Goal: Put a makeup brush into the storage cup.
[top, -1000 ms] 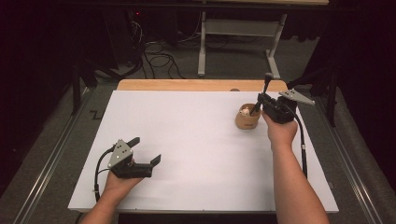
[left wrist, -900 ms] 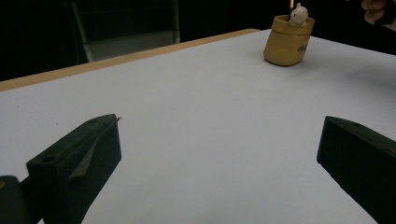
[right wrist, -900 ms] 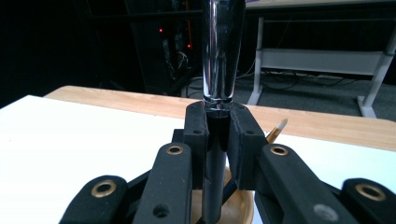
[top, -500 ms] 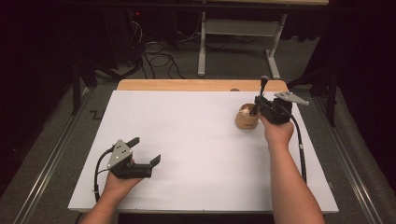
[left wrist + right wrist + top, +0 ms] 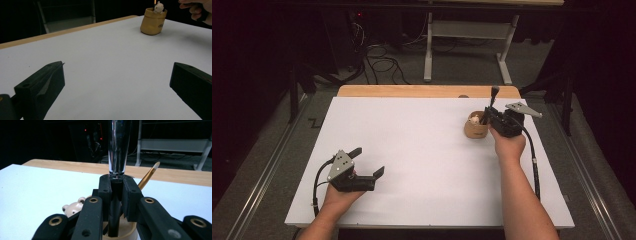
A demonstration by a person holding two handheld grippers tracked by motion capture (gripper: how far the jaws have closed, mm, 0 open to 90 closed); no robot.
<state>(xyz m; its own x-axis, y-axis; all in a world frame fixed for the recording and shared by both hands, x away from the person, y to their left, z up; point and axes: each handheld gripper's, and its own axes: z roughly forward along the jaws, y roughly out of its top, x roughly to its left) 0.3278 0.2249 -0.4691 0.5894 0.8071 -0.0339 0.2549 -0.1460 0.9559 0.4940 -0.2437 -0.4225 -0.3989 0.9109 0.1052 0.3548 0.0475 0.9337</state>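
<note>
A tan cup (image 5: 474, 131) stands at the table's right rear; a small cream bear figure (image 5: 73, 208) and a gold brush with a white tip (image 5: 150, 173) sit in it. My right gripper (image 5: 487, 116) is just above the cup's right rim, shut on a dark pen (image 5: 493, 96) that stands nearly upright with its lower end inside the cup. In the right gripper view the jaws clamp the pen's black shaft (image 5: 115, 202) below its glossy upper part. My left gripper (image 5: 368, 161) rests low at the front left, open and holding nothing. The cup (image 5: 152, 21) is far ahead of its jaws.
A white sheet (image 5: 422, 150) covers the table, with a wooden strip (image 5: 412, 91) bare along the far edge. Beyond it are a dark floor with cables (image 5: 382, 62) and a table frame (image 5: 462, 30). The right hand (image 5: 197, 10) is beside the cup.
The right gripper has shifted slightly left and the pen has straightened and sunk a little toward the cup. The left gripper has stayed put.
</note>
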